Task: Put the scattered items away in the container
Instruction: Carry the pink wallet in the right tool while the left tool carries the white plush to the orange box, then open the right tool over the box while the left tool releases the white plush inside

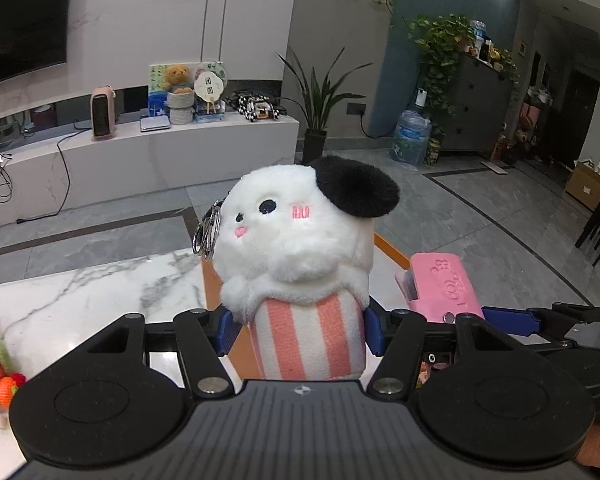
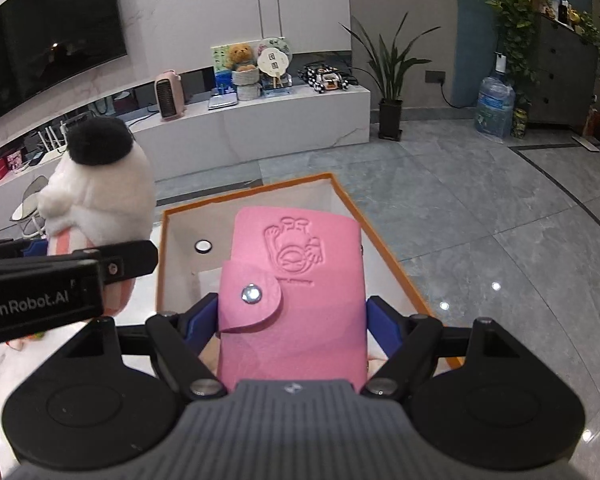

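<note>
Our left gripper (image 1: 298,330) clamps the white plush toy (image 1: 300,248) by its pink-striped body, upright — held just beside the orange-rimmed box (image 2: 384,236) on the marble table (image 1: 80,292). Our right gripper (image 2: 292,324) grips the pink card holder (image 2: 294,280) at both edges — it hangs over the box's open white interior.
</note>
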Motion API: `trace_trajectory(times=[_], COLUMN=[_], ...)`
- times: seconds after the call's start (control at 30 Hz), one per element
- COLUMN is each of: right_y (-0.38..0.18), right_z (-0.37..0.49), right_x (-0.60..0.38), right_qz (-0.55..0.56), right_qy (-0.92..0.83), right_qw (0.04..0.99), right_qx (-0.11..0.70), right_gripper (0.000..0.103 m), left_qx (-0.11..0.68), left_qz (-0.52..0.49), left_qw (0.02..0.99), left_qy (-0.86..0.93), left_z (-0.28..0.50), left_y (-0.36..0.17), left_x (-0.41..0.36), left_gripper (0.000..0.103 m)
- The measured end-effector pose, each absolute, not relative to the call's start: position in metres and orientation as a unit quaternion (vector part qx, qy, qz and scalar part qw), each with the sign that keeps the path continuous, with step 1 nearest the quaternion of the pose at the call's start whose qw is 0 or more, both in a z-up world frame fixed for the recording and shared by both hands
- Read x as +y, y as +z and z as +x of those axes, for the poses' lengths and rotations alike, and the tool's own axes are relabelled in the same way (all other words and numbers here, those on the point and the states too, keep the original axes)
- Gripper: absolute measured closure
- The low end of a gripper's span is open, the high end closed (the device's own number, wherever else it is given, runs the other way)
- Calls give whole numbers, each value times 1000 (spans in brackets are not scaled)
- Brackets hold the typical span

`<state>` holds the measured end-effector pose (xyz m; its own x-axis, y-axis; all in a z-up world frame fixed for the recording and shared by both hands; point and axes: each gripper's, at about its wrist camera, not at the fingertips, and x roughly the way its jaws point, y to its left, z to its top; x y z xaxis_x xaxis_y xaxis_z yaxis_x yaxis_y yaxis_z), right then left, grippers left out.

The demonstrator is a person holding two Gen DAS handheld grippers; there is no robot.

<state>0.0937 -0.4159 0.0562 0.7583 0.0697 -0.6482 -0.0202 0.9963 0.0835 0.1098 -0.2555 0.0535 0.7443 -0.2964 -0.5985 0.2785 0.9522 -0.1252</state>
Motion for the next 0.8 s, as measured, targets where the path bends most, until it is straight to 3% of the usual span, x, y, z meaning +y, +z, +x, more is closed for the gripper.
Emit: trace_trajectory(times=[0.8], right_y=[31], right_z=[123], right_x=[-426], right_qz=[39], right_qy=[12], right_qw=[931], right_qx=[363], right_gripper=[23], left_qx=[365], left_qz=[-27], left_qw=[916], left_qy=[-164], left_z=[157], left_y=[25], left_x=[-274], left_gripper=[34])
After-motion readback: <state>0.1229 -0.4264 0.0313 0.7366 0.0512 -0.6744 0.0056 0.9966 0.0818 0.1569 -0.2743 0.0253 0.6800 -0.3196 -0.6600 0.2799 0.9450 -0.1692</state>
